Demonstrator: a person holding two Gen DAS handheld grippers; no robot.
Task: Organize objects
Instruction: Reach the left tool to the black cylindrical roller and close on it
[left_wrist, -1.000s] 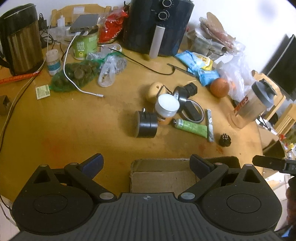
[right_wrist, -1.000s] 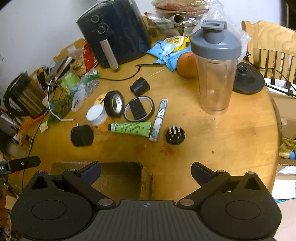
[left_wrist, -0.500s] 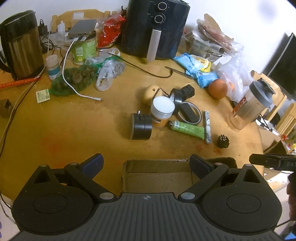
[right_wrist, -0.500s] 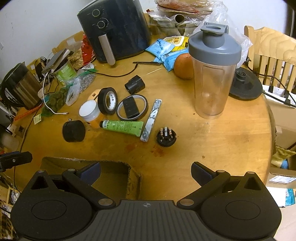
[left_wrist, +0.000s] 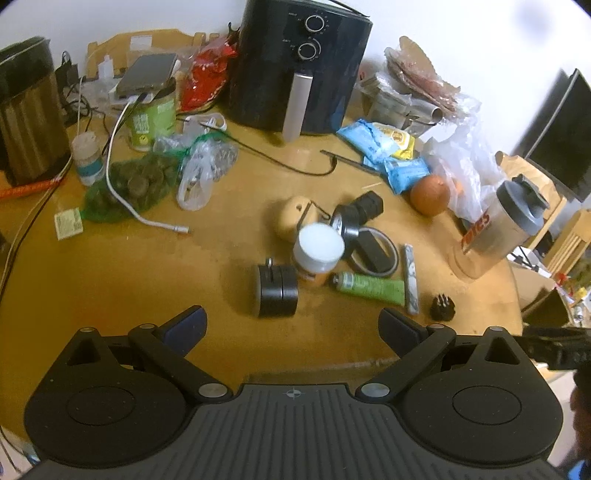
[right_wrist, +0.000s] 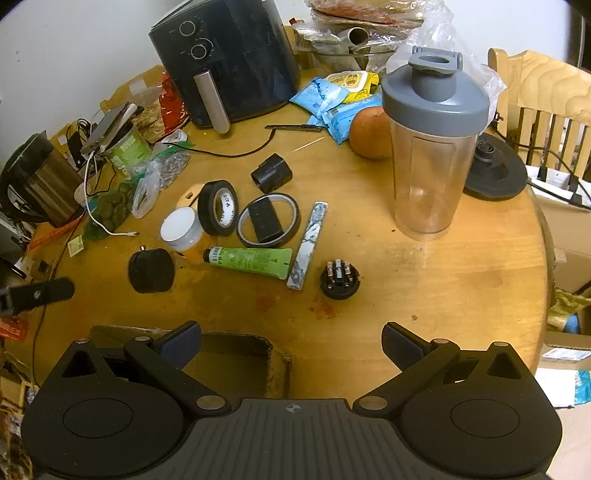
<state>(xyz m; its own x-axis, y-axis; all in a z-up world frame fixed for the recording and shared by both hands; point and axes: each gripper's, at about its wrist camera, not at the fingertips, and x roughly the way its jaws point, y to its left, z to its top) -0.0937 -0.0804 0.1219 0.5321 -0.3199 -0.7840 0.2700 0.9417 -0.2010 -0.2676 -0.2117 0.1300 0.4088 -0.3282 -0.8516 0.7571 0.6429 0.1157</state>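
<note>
Black wheel (left_wrist: 277, 291) lies on its side on the surface (left_wrist: 129, 266), straight ahead of our left tool (left_wrist: 291, 325) | axle runs left-right | left tool released, nearer | right tool (right_wrist: 291, 341) released, over the box (right_wrist: 236, 354).

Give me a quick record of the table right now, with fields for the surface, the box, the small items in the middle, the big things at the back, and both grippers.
surface: round wooden table
box: open cardboard box at the near edge
middle items: green tube, black tape roll on edge, white-lidded jar, black caster wheel, small black round plug
back: black air fryer, orange, clear shaker bottle
left gripper: open, holding nothing
right gripper: open, holding nothing
</note>
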